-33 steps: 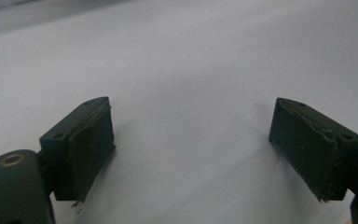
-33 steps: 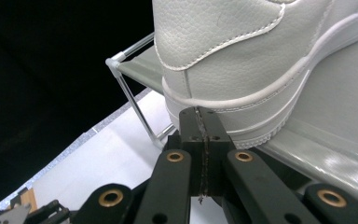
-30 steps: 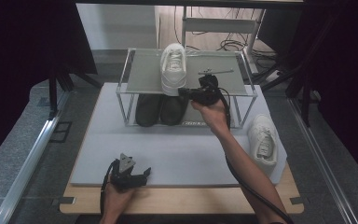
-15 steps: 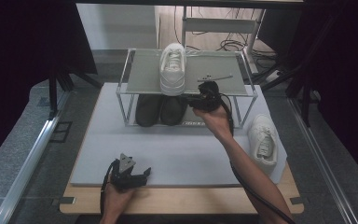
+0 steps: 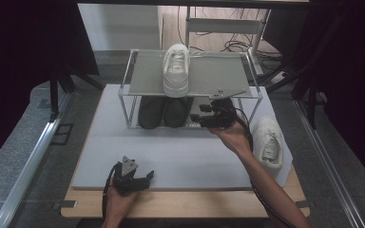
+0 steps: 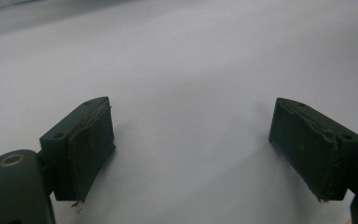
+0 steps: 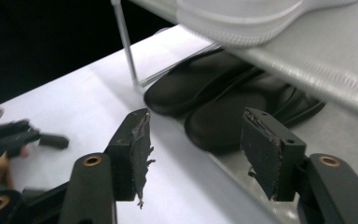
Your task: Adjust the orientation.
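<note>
Nearest the person, the left gripper [image 5: 134,176] rests on the white mat [image 5: 180,159], well short of the rack [image 5: 192,95], its jaws spread wide with bare mat between them. Closer to the rack, the right gripper [image 5: 200,119] points level at the lower shelf; its jaws have just been opening and stand apart with nothing between them. Just beyond them the pair of black shoes [image 5: 164,111] sits on that lower shelf. Right of the rack lies a white sneaker [image 5: 268,142]; another white sneaker [image 5: 176,70] sits on the rack's top shelf.
</note>
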`<state>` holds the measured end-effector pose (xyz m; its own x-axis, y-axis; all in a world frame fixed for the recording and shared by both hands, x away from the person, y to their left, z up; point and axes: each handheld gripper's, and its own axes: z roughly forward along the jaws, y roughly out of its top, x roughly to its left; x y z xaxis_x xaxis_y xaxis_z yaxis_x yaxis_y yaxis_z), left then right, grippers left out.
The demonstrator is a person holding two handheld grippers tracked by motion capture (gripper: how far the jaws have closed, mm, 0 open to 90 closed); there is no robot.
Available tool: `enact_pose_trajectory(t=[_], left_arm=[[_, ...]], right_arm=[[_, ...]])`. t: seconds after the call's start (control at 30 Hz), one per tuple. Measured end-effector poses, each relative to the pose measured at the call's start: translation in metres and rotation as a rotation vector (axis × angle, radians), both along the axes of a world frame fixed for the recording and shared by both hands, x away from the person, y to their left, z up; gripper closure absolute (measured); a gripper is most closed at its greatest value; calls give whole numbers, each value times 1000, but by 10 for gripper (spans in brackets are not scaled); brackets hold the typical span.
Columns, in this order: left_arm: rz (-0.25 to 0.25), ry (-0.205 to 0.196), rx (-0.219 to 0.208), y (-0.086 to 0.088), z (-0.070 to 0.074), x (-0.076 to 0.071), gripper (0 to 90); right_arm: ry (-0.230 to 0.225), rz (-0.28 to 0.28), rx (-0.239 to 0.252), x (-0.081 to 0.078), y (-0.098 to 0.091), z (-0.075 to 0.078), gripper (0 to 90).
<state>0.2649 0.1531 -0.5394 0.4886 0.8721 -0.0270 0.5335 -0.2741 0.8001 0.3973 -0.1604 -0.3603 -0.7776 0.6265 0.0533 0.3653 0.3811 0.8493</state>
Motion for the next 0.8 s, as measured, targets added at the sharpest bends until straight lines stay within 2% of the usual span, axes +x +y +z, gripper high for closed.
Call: enact_pose_trajectory(t=[0.07,0.17,0.4,0.57,0.77,0.8], left_arm=[[0,0,0,0,0,0,137],[1,0,-2,0,0,0,137],[-1,2,1,0,0,0,136],[-1,1,1,0,0,0,137],[1,0,-1,0,0,0,137],[1,0,-1,0,0,0,136]], right_arm=[[9,2,-3,-4,-5,-4,356],[-1,-14,-24,-10,-12,-9,317],[14,-20,-44,-22,-28,-20,264],[-8,-32,-81,-33,-38,-28,231],[-12,-46,-90,-44,-49,-33,174],[-24,-47,-91,-46,-52,-34,159]])
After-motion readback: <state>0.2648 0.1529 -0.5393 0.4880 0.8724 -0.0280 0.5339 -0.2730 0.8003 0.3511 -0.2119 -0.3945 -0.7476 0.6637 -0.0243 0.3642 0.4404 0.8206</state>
